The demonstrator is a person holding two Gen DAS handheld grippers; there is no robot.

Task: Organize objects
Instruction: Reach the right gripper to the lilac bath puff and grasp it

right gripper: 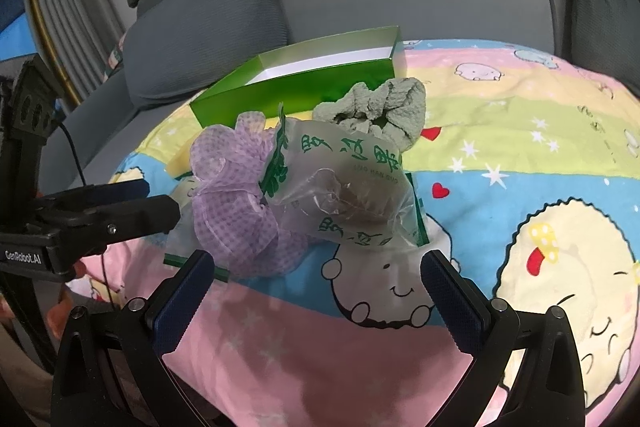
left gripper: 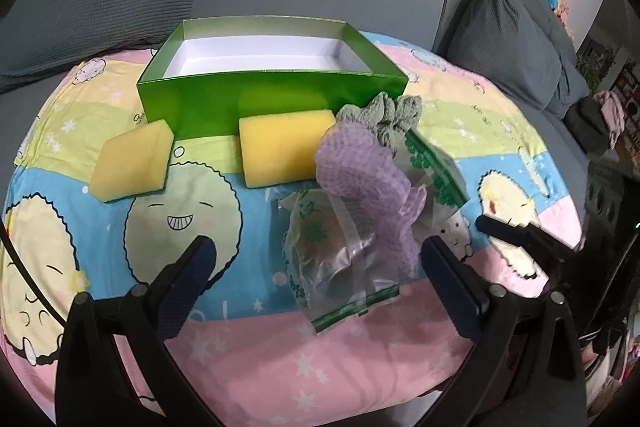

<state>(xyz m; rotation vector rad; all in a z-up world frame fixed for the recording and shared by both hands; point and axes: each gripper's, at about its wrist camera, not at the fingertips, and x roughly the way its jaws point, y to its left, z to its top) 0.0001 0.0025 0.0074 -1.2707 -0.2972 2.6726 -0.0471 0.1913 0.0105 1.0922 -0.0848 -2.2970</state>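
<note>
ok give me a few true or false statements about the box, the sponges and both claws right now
1. The green box is empty. True: only its white floor shows.
2. Both yellow sponges lie inside the box. False: the left sponge and the right sponge lie on the cartoon sheet in front of it.
3. The left claw is open. True: nothing sits between its fingers.
4. The right claw is clamped on the purple mesh cloth. False: it is open, short of the cloth.
5. The grey-green cloth lies beside the box. True.
</note>
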